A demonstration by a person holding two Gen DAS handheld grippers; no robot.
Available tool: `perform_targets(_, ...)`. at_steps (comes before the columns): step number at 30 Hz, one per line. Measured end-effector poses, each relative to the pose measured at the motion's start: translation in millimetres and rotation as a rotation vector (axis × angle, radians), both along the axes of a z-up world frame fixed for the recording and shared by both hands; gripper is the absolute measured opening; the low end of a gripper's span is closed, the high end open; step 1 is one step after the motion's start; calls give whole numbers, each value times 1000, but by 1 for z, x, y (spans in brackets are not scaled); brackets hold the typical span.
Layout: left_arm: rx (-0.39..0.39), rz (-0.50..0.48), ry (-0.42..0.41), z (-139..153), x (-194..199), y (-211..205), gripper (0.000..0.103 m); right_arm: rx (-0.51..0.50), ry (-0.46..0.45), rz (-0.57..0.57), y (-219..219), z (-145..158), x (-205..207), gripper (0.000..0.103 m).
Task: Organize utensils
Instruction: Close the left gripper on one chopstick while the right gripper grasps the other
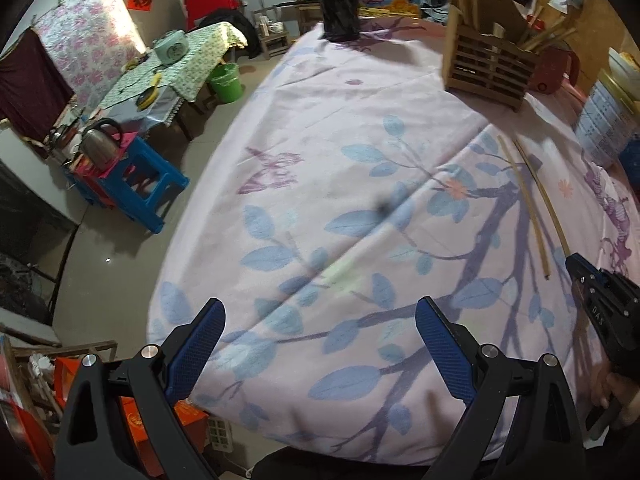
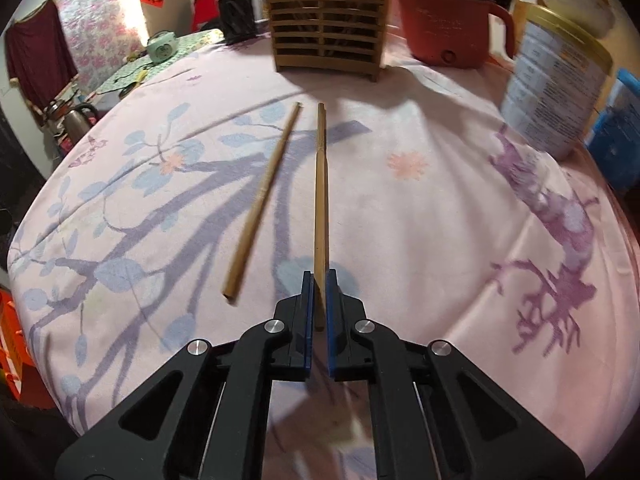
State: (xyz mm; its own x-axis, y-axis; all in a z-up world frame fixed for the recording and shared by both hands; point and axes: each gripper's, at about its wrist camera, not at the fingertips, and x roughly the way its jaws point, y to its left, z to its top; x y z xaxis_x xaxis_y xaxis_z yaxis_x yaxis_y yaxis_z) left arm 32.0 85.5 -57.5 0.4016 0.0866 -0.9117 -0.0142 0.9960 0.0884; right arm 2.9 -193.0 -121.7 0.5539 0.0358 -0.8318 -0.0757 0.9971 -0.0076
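Two wooden chopsticks lie on the pink flowered tablecloth [image 2: 420,220]. My right gripper [image 2: 319,280] is shut on the near end of the right chopstick [image 2: 320,192], which points away toward the holder. The left chopstick [image 2: 264,200] lies loose beside it, slanted. A slatted wooden utensil holder [image 2: 328,36] with several chopsticks upright in it stands at the far side. In the left wrist view my left gripper [image 1: 320,320] hangs open over bare cloth, with the right gripper [image 1: 576,264] at the far right holding the chopstick [image 1: 542,196], the other chopstick [image 1: 524,208] next to it and the holder [image 1: 488,64] beyond.
A red electric pot [image 2: 448,24] and a large tin can [image 2: 556,92] stand right of the holder. A black cylindrical container [image 2: 238,16] sits at the far left of the table. Left of the table edge are a blue stool [image 1: 140,184] with a kettle [image 1: 100,144] and a green bucket [image 1: 226,82].
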Motion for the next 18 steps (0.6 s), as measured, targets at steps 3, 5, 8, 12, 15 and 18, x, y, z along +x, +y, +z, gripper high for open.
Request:
perform_targets(3, -25, -62, 6, -4, 8, -21, 94, -1, 17, -54, -22, 1, -11, 7)
perform_targets(5, -36, -116, 7, -6, 13, -38, 94, 27, 32, -80, -35, 1, -19, 7)
perform_targets(8, -60, -187, 11, -9, 20, -63, 94, 20, 44, -99, -45, 2, -31, 7)
perform_targets(12, -108, -270, 31, -17, 32, -96, 94, 38, 45, -101, -59, 7, -51, 11)
perform_targets(15, -145, -333, 51, -26, 39, -123, 94, 38, 34, -105, -67, 12, -64, 11)
perform_targets(18, -157, -393, 63, -36, 45, -150, 93, 6, 20, -108, -72, 19, -74, 11)
